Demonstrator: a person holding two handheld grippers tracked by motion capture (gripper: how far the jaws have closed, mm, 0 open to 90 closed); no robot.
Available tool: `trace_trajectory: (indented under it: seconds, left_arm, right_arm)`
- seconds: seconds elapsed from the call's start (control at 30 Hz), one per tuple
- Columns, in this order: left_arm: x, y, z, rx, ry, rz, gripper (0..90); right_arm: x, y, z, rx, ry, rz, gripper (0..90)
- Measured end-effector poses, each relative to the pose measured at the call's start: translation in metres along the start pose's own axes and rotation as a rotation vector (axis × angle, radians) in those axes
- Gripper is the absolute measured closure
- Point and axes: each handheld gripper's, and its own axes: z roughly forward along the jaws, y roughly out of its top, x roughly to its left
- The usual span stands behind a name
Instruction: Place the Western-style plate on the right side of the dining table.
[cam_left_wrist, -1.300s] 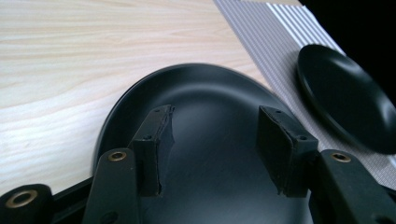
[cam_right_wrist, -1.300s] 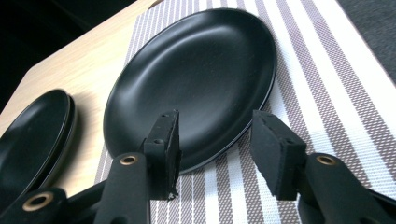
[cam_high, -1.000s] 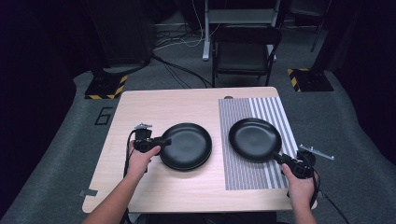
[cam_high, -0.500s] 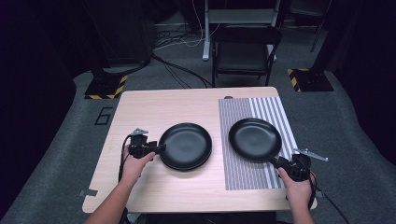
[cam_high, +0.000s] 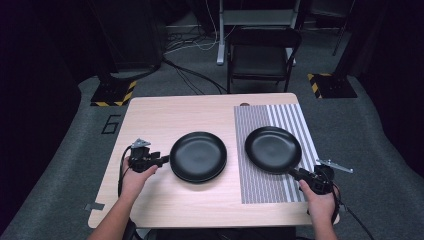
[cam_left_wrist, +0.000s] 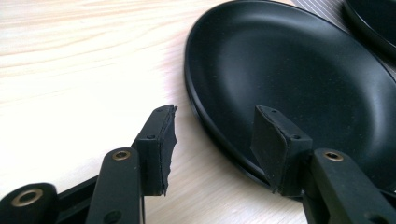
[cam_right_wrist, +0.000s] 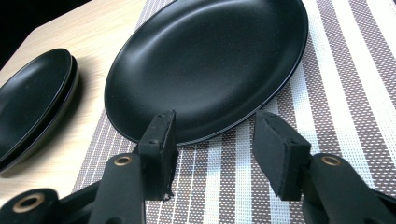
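Left plates (cam_high: 198, 156): two black plates, one on top of the other, on the bare wood of the bench (cam_high: 165, 115), near its middle. In the right gripper view the stack (cam_right_wrist: 32, 102) shows its two rims at about 9 o'clock.

Right plate (cam_high: 273, 149): a black plate lying flat on the striped mat (cam_high: 295, 125), at 3 o'clock from the stack and apart from it. In the right gripper view it (cam_right_wrist: 205, 60) sits straight ahead at 12 o'clock.

Left gripper (cam_high: 162, 160): at 9 o'clock from the stack, right at its rim. In the left gripper view (cam_left_wrist: 212, 140) the jaws stand apart. One jaw is over the bare wood and the other is over the plate's (cam_left_wrist: 289, 79) edge, with the rim in the gap. The jaws have just been closing a little, but they do not squeeze the plate.

Right gripper (cam_high: 295, 172): at about 5 o'clock from the right plate, close to its rim. In the right gripper view (cam_right_wrist: 212, 149) the jaws are apart and hold nothing. The plate's near edge lies just past the tips.

Hands: the left hand (cam_high: 136, 170) and the right hand (cam_high: 320, 197) come in from 6 o'clock, each holding its gripper.

Mat: grey and white stripes, on the right part of the bench.

Chair (cam_high: 262, 55): dark, on the floor beyond the bench at 12 o'clock.
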Motion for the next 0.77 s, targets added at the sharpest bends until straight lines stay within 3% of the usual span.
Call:
trace_trajectory:
  seconds: [0.13,0.37,0.5,0.77]
  left_arm:
    - [0.009,-0.006,-0.003,-0.011,0.001,-0.020,51.1]
    - [0.018,-0.014,-0.002,-0.007,0.010,-0.007,49.9]
    - [0.030,-0.021,-0.001,0.011,0.038,-0.030,49.5]
    - [0.040,-0.027,0.005,0.029,0.087,-0.053,45.6]
  right_arm:
    - [-0.001,0.000,0.000,0.004,-0.006,-0.005,49.2]
    - [-0.003,0.003,0.003,0.010,-0.012,-0.015,49.0]
    - [-0.005,0.003,0.008,0.022,-0.014,-0.015,48.6]
    - [-0.009,0.003,0.008,-0.008,-0.035,-0.005,47.8]
